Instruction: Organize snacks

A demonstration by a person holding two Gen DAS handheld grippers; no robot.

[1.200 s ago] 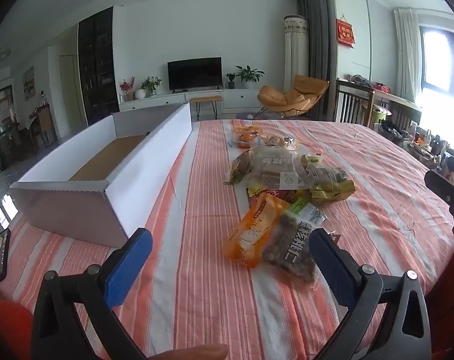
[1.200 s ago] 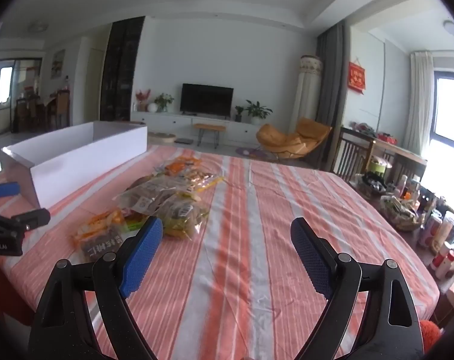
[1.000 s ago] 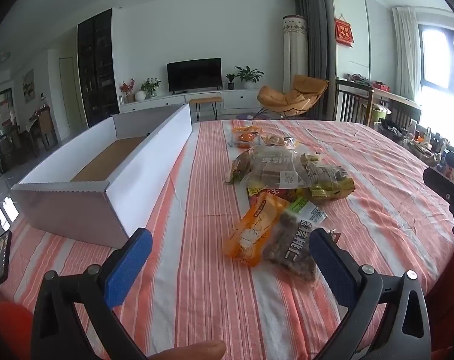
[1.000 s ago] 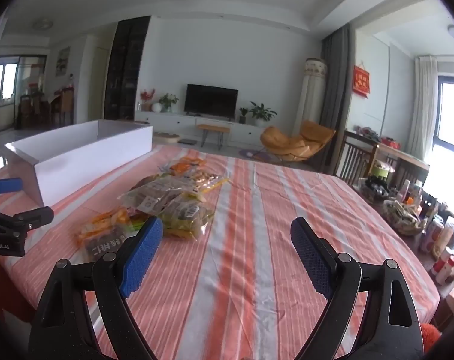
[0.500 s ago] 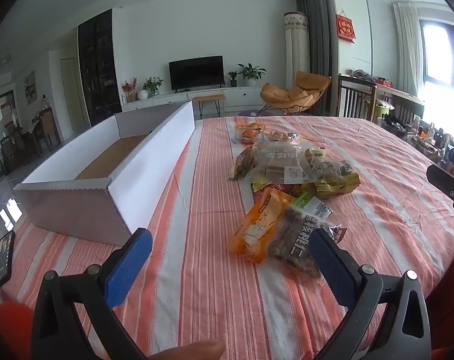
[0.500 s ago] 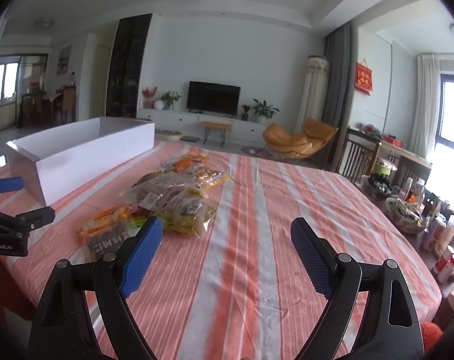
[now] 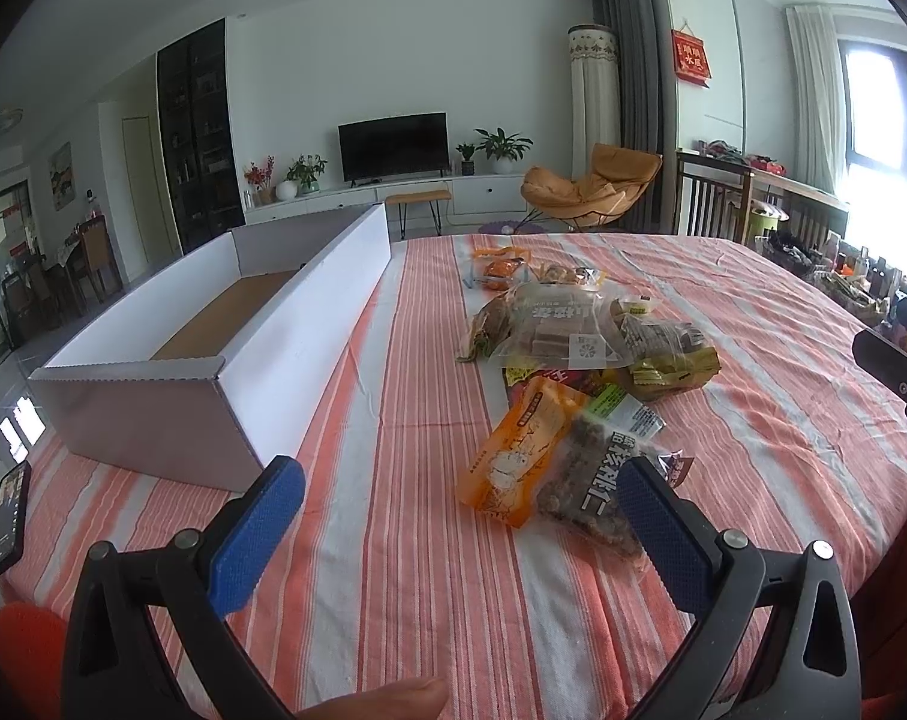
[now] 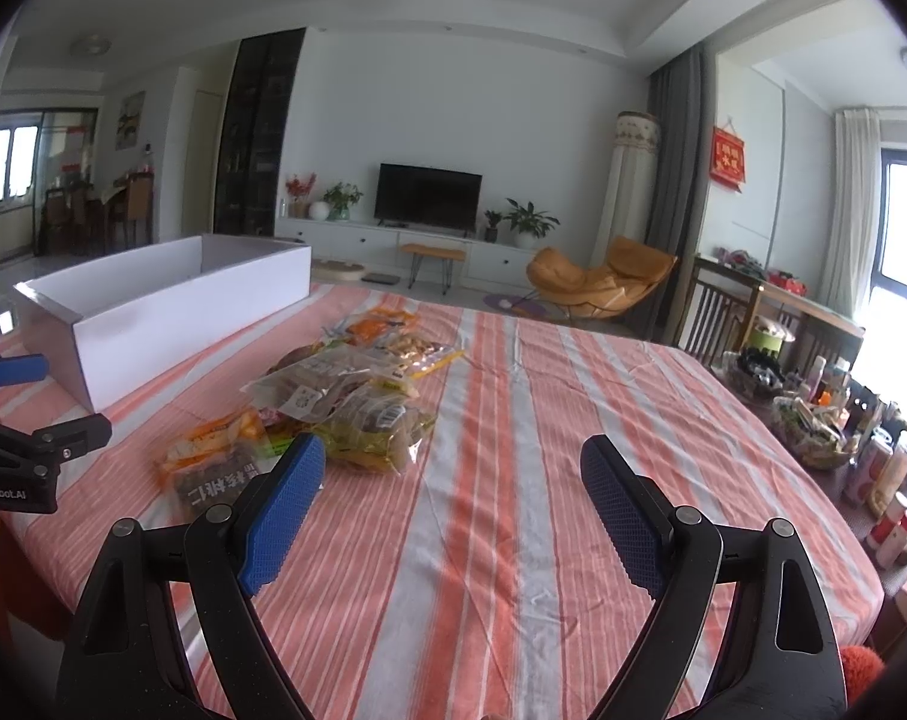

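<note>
Both the left gripper (image 7: 453,516) and the right gripper (image 8: 453,498) hang spread and empty above the striped tablecloth (image 7: 393,570). Beyond lies the pile of snack packets (image 7: 573,372), with the white box (image 7: 297,348) left of it.

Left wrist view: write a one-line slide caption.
Open left hand-held gripper faces snack packets beside an empty white box.

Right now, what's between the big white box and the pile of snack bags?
Only bare striped tablecloth. In the left wrist view, nothing lies on the stretch between the white box and the snack bags.
</note>
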